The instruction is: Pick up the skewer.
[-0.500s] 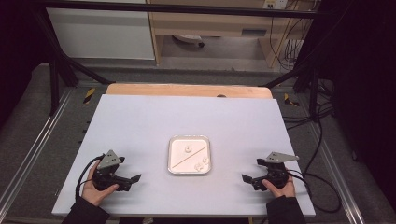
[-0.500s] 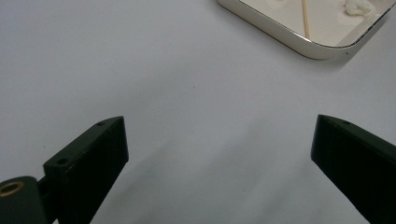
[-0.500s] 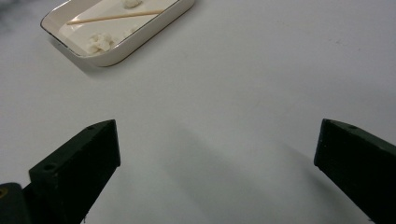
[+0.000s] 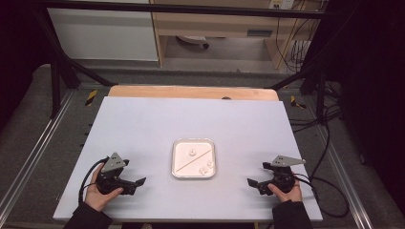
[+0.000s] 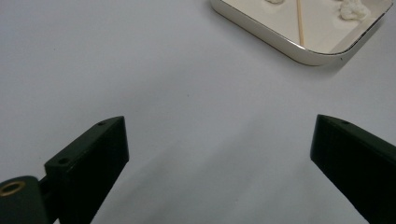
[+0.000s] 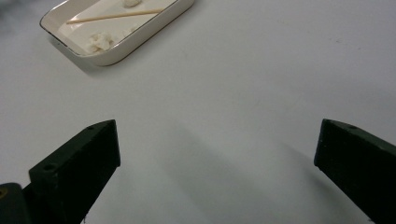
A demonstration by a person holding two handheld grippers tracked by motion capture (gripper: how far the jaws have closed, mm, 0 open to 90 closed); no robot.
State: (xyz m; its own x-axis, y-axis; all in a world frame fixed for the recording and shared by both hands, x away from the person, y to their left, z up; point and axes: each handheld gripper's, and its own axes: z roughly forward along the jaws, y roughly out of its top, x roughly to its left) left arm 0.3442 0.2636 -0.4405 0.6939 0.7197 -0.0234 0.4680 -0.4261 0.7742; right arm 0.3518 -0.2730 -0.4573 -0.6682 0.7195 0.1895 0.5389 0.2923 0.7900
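Tray (image 4: 193,158), white and square with rounded corners, sits on the tabletop (image 4: 191,119) near the middle of the near edge, a little in from it, and midway between our two grippers; inside it we see a thin wooden stick (image 4: 193,160) lying slantwise across the floor of the tray, a small white piece (image 4: 191,152) on the far side of the stick, and two small white crumbly lumps (image 4: 206,166) on the near side, toward the tray's near right corner. Our left gripper (image 4: 137,182) rests by the near left corner of the tabletop, held in the left hand (image 4: 102,191), pointing toward the tray but well apart from it; its jaws stand wide apart with nothing but bare tabletop between them. Our right gripper (image 4: 252,182) rests by the near right corner, held in the right hand (image 4: 285,192), likewise pointing at the tray and well apart from it; its jaws gape wide too, holding nothing.
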